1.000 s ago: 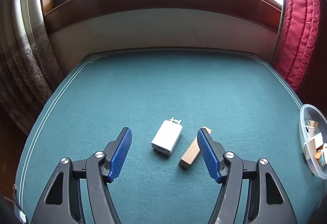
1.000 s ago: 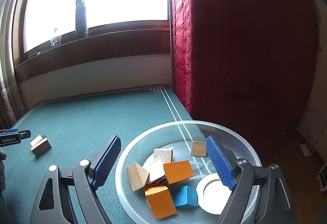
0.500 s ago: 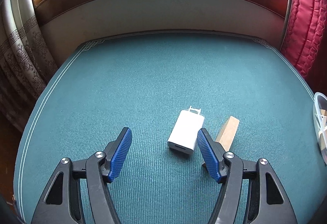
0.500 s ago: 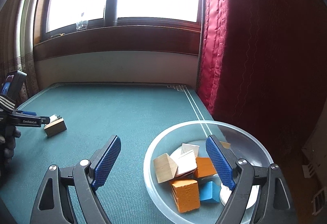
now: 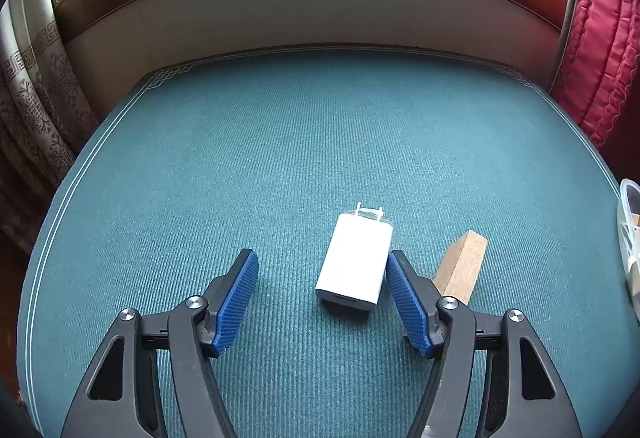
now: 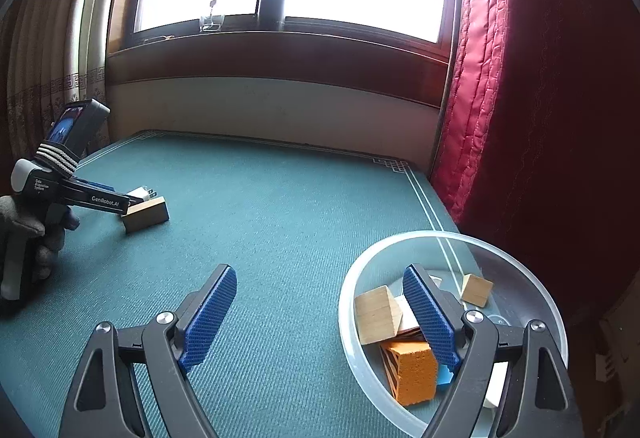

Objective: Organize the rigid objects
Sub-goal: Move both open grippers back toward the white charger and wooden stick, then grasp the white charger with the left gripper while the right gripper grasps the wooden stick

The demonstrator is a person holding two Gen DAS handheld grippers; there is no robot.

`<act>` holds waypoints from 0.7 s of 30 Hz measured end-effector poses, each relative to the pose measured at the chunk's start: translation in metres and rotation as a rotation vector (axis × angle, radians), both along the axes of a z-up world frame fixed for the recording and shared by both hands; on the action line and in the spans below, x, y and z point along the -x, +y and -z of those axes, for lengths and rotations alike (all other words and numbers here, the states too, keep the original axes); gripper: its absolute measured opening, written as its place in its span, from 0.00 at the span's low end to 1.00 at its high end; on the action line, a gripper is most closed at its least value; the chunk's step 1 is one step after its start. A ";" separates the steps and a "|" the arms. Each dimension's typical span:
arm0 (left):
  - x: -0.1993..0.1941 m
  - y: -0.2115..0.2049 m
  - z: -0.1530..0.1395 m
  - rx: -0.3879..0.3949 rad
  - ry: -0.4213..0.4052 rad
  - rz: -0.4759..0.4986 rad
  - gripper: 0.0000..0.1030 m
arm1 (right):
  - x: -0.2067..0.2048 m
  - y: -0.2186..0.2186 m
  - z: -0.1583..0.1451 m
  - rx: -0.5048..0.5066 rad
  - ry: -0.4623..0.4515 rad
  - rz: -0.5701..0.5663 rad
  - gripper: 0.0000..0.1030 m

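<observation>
Left gripper [image 5: 322,296], spread wide, straddles the white charger [image 5: 354,265] lying on the worktop [image 5: 280,142]; its right pad [image 5: 408,304] sits just beside the charger, wooden block [image 5: 462,266] outside.

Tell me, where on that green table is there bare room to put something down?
The broad green stretch of table between the wooden block and the clear bowl is bare, as is the far part toward the wall. It is crowded where the left tool straddles the white charger, and inside the bowl.
</observation>
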State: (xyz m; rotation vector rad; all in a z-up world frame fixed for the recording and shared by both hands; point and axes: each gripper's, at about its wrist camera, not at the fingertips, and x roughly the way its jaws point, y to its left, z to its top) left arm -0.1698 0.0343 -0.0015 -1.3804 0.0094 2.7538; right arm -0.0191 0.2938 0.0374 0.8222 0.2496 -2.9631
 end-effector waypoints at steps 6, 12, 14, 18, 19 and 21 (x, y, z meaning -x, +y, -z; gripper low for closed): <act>0.000 0.007 -0.002 -0.021 0.012 0.046 0.31 | 0.001 -0.003 0.002 -0.005 -0.016 -0.014 0.86; -0.004 0.006 -0.003 -0.047 0.010 0.067 0.30 | 0.004 -0.014 0.004 -0.030 -0.049 -0.046 0.86; -0.006 0.002 -0.003 -0.058 0.008 0.069 0.30 | 0.007 -0.021 0.005 -0.030 -0.083 -0.078 0.86; -0.007 -0.006 -0.004 -0.083 0.000 0.057 0.30 | 0.012 -0.038 0.005 -0.017 -0.151 -0.163 0.86; -0.008 -0.008 -0.004 -0.089 -0.001 0.050 0.30 | 0.015 -0.042 0.005 -0.004 -0.170 -0.184 0.86; -0.007 -0.012 -0.006 -0.099 0.002 0.037 0.30 | 0.022 -0.051 0.003 0.029 -0.210 -0.221 0.86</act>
